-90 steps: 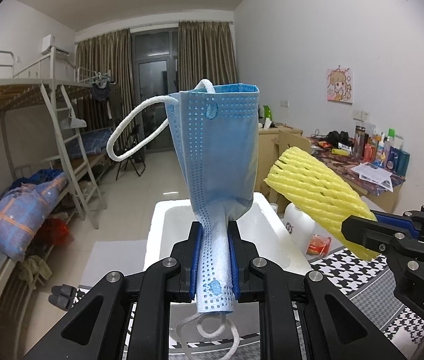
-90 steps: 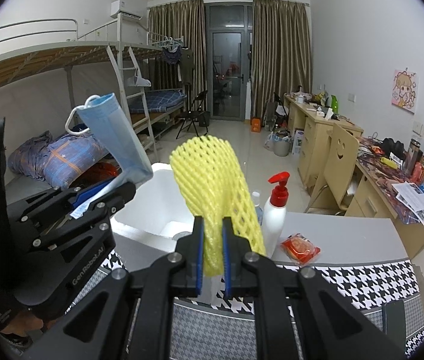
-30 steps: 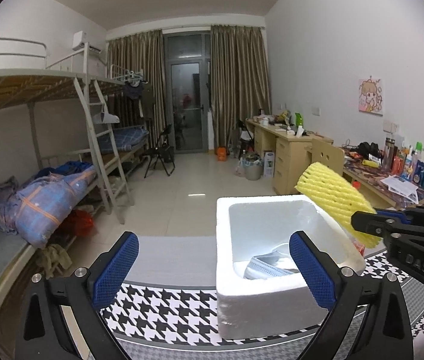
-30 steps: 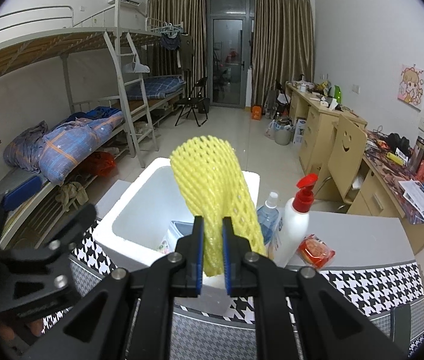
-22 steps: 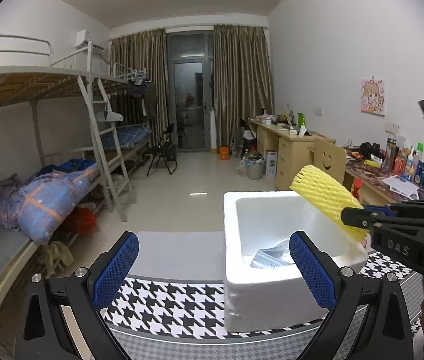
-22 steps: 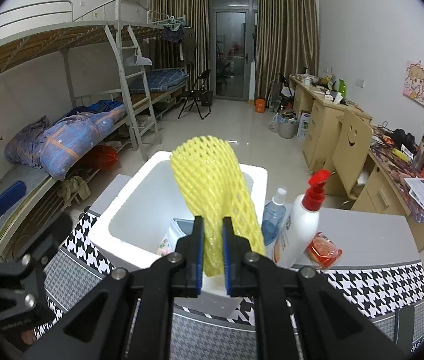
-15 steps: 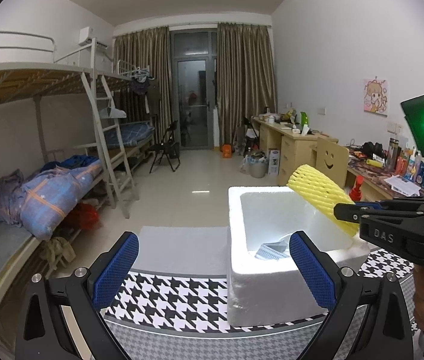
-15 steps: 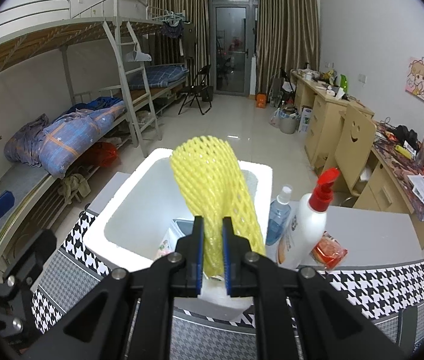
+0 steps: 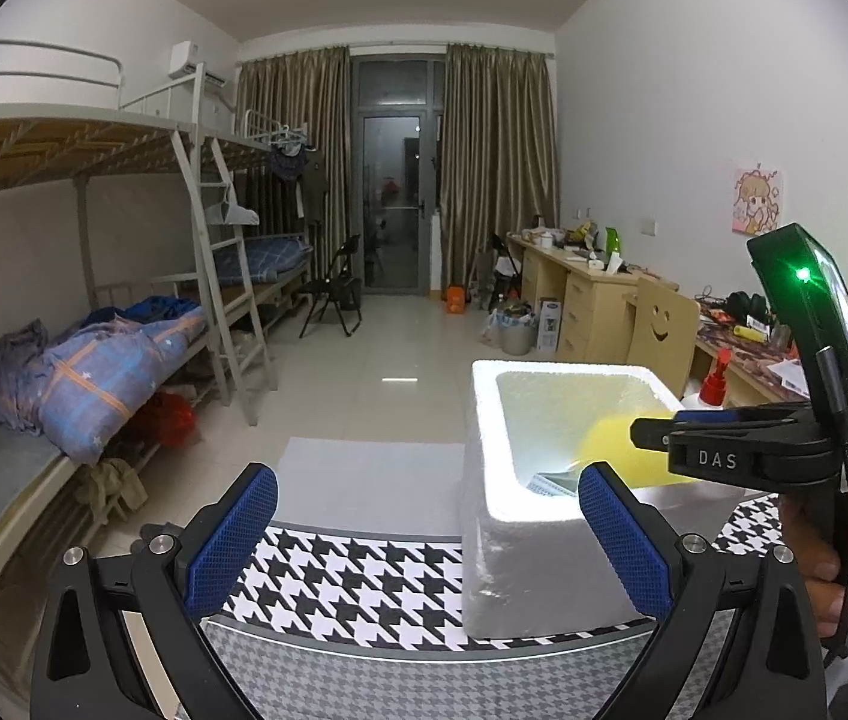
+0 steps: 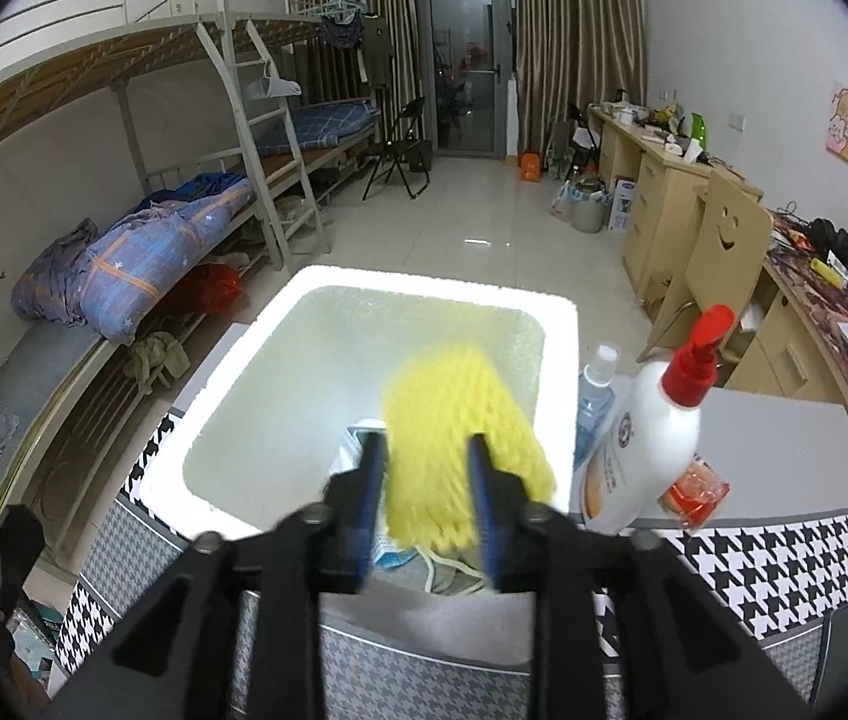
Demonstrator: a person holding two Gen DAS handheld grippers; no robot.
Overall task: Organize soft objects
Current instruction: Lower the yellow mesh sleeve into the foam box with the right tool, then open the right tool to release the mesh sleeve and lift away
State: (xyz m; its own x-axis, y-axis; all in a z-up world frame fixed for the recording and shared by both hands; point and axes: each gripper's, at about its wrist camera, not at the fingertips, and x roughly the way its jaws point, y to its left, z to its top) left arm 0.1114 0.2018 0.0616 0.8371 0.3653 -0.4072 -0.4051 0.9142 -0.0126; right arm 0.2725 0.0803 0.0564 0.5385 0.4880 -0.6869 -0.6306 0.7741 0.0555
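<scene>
Yellow foam net (image 10: pixel 457 438), blurred, ribbed, over white foam box (image 10: pixel 442 294) btwn just-opening right gripper (image 10: pixel 427 480) pads; left gripper (image 9: pixel 418 534) spread wide.

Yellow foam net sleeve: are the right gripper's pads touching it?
Cannot tell. In the blurred right wrist view the yellow foam net sleeve fills the right gripper, whose jaws have just been opening.

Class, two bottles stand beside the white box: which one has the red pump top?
The big white bottle, nearer the camera. The small clear blue one behind it has a white cap.

The left tongs (image 9: pixel 424 528) gape wide and level, while the right tongs (image 10: pixel 427 471), tilted downward, have just been opening.
</scene>
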